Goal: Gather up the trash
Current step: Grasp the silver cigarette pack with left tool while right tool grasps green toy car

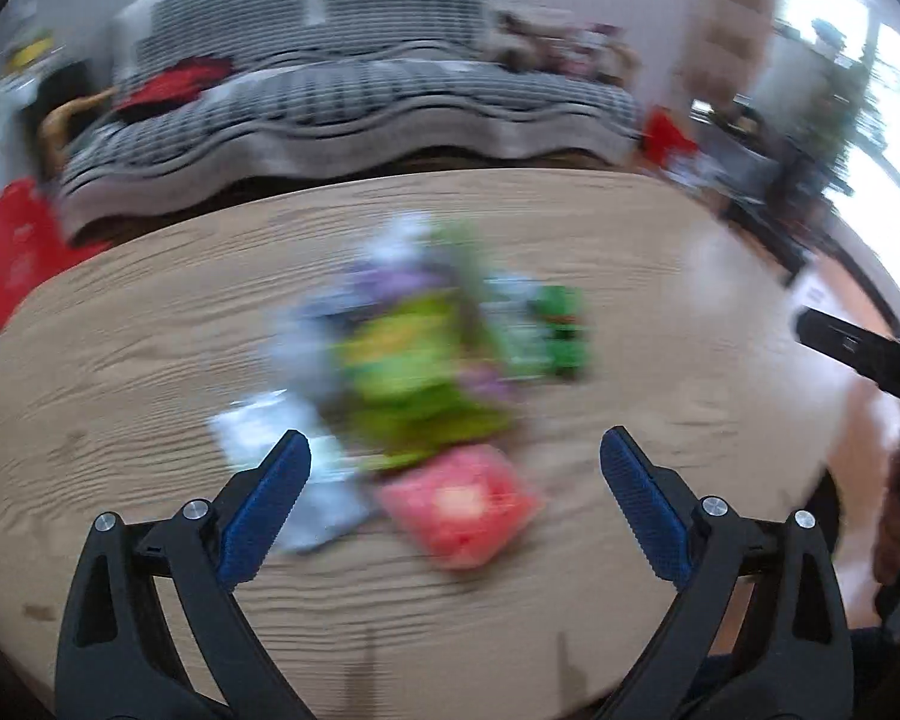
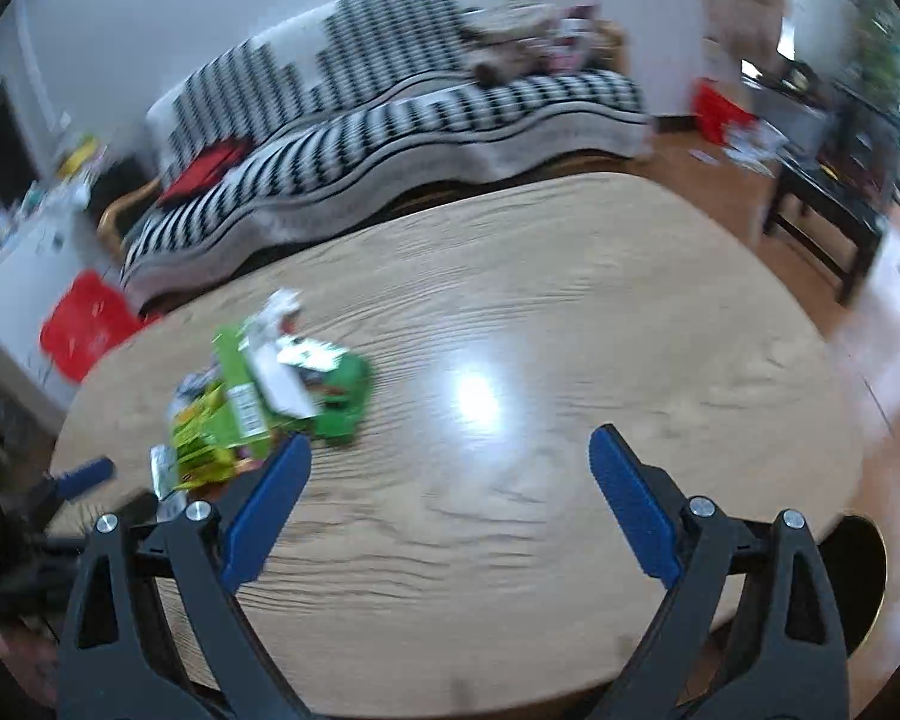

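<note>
Both grippers, left (image 1: 455, 456) and right (image 2: 450, 453), stood spread and empty above the table (image 2: 570, 312). Wrapper pile (image 1: 426, 360) lay mid-table, uncollected. Approach step; next move likely requires descending onto one wrapper.

Trash pile (image 1: 426, 360) lies heaped on the wooden bench (image 1: 120, 360); yellow-green wrappers (image 2: 210, 432) at centre, green packet (image 2: 345, 402) on one flank, pink packet (image 1: 462, 501) and white wrappers (image 1: 270, 426) at the near edge; outlines blurred.
</note>
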`<action>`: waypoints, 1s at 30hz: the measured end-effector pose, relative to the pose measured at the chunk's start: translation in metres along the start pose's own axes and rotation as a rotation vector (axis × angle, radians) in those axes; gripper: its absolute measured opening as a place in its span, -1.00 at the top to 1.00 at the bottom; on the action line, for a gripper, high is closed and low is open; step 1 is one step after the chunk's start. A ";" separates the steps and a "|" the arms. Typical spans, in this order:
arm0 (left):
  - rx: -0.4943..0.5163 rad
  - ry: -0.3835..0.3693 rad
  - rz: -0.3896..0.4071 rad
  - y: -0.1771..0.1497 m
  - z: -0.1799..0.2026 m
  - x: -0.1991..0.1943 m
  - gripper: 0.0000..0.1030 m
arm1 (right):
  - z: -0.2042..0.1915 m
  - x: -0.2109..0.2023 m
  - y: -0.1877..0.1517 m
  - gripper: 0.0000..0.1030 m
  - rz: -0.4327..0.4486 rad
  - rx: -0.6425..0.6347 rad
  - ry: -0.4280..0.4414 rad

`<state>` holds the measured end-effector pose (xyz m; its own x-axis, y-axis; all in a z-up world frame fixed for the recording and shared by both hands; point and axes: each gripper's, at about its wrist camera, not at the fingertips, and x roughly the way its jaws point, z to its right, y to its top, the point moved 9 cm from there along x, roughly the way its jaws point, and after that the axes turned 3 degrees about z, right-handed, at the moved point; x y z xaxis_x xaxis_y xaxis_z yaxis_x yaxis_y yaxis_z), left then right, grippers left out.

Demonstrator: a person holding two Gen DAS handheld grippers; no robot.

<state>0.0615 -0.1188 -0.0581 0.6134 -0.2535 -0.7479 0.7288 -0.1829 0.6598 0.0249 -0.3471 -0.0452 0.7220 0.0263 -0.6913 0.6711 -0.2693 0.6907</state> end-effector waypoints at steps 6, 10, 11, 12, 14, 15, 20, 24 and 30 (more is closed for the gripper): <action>-0.107 0.115 -0.055 -0.017 -0.087 0.014 -0.83 | -0.035 0.037 0.007 -0.76 -0.026 -0.007 0.010; -0.128 0.129 -0.098 -0.032 -0.107 0.024 -0.83 | -0.035 0.056 0.006 -0.76 -0.049 0.017 0.001; -0.134 0.129 -0.113 -0.033 -0.108 0.030 -0.83 | -0.036 0.060 0.006 -0.76 -0.053 0.019 -0.003; -0.147 0.125 -0.129 -0.032 -0.105 0.038 -0.83 | -0.035 0.065 0.006 -0.76 -0.058 0.020 -0.008; -0.158 0.113 -0.152 -0.029 -0.104 0.060 -0.83 | -0.034 0.074 0.006 -0.76 -0.071 0.023 -0.018; -0.158 0.107 -0.162 -0.029 -0.107 0.070 -0.83 | -0.033 0.078 0.005 -0.76 -0.076 0.026 -0.021; -0.114 0.169 -0.183 -0.028 -0.100 0.097 -0.83 | -0.031 0.095 0.005 -0.76 -0.097 0.031 -0.033; -0.117 0.188 -0.194 -0.034 -0.107 0.107 -0.83 | -0.027 0.114 0.005 -0.76 -0.116 0.035 -0.059; -0.155 0.202 -0.191 -0.039 -0.130 0.105 -0.84 | -0.028 0.151 0.002 -0.76 -0.161 0.036 -0.098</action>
<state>0.1369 -0.0150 -0.1714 0.4980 -0.0324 -0.8666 0.8646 -0.0584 0.4990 0.1402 -0.3165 -0.1419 0.5851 -0.0220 -0.8107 0.7686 -0.3037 0.5630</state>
